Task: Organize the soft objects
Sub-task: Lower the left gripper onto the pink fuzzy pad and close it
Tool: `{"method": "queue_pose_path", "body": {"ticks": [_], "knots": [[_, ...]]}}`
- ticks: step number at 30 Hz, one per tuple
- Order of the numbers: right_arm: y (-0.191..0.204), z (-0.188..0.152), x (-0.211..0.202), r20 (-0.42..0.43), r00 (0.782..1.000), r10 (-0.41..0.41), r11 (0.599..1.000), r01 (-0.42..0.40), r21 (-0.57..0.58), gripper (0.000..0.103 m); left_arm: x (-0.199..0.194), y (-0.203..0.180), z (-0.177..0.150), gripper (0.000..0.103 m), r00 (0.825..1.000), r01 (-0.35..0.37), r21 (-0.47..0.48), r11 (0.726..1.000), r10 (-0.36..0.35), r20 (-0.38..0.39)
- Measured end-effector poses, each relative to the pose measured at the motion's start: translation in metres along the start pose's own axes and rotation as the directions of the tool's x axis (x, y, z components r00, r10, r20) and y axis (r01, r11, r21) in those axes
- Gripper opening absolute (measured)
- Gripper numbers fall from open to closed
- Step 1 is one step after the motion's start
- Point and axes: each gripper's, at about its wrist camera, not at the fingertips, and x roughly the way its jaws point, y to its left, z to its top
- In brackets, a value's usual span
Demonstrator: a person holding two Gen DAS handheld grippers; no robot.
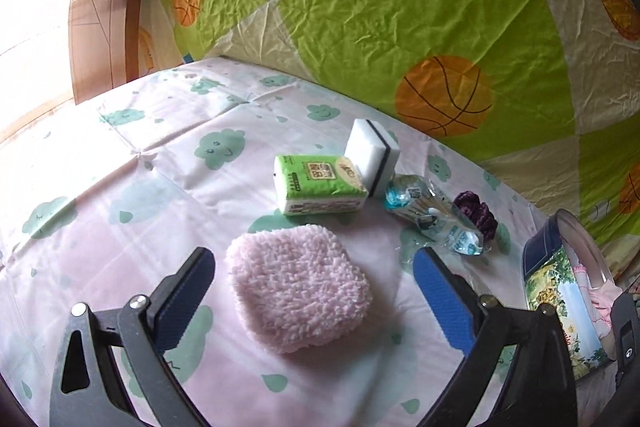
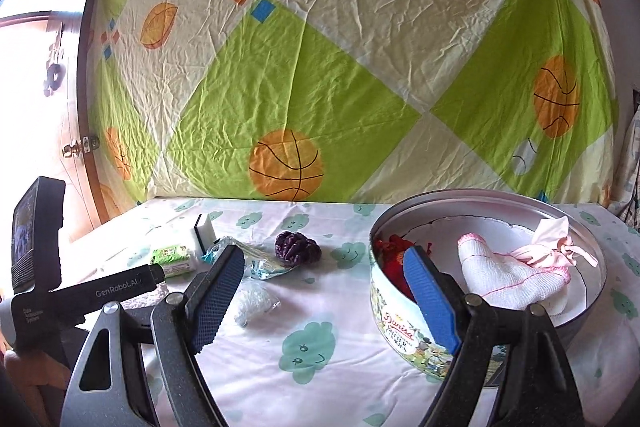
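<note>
My left gripper point(image 1: 316, 291) is open, its jaws on either side of a fluffy pink pad point(image 1: 298, 285) lying on the cloth. Beyond it lie a green tissue pack point(image 1: 318, 185), a white sponge point(image 1: 372, 151), a clear plastic packet point(image 1: 434, 215) and a purple scrunchie point(image 1: 478, 213). My right gripper point(image 2: 324, 293) is open and empty, above the cloth just left of a round cookie tin point(image 2: 400, 311). The tin holds a white cloth point(image 2: 508, 275), a pink cloth point(image 2: 548, 247) and a red item point(image 2: 392, 251). The scrunchie point(image 2: 298, 247) and tissue pack point(image 2: 174, 259) show there too.
A green and cream sheet with basketballs point(image 2: 320, 67) hangs behind the table. A wooden door point(image 1: 104, 7) stands at the left. The tin point(image 1: 560, 291) sits at the right edge of the left wrist view. A small white mesh bundle point(image 2: 254, 305) lies near my right gripper.
</note>
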Motion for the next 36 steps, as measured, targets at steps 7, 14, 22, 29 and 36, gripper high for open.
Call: {"method": "queue_pose_path", "body": {"ticks": [7,14,22,29,36], "knots": [[0.014,-0.001,0.004,-0.026,0.999,0.024,0.999,-0.025,-0.039,0.084,0.029,-0.004,-0.002,0.101,0.988,-0.027,0.026,0.999,0.030,-0.149],[0.008,0.000,0.011,-0.062,0.998,0.031,0.999,-0.032,-0.011,0.084,0.038,-0.014,-0.005,0.102,0.978,-0.084,0.092,0.992,0.100,-0.184],[0.003,-0.001,0.017,-0.099,0.994,0.044,0.999,-0.042,0.015,0.084,0.040,-0.017,-0.005,0.102,0.973,-0.103,0.119,0.988,0.125,-0.193],[0.006,-0.002,0.032,-0.176,0.982,0.068,0.998,-0.068,0.006,0.084,0.036,-0.007,0.000,0.067,0.976,-0.034,0.269,0.962,0.090,-0.198],[0.027,-0.007,0.069,-0.328,0.938,0.117,0.990,-0.135,-0.032,0.084,0.036,0.024,0.015,0.039,0.976,0.083,0.338,0.937,-0.008,-0.218]]}}
